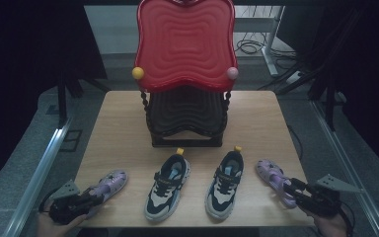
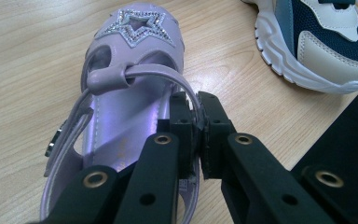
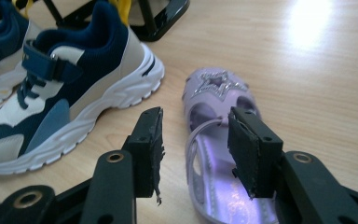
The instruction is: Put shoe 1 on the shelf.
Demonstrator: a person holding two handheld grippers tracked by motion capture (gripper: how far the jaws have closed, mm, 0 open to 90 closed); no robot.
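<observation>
Two fingers (image 2: 186, 121) pinching purple sandal (image 2: 135, 56) rim, clearest up close

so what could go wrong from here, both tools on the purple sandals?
1. The left tool pinches only the thin side strap of the left sandal; on a lift the shoe may swing or slip out.
2. The right tool is open, one jaw outside the right sandal and one above its insole; closing could shove it sideways.
3. The nearby sneaker leaves that outer jaw little room.

Two sneakers (image 1: 193, 186) and the rack (image 1: 186, 106) block the middle; table edges (image 1: 111, 128) seem open.
</observation>
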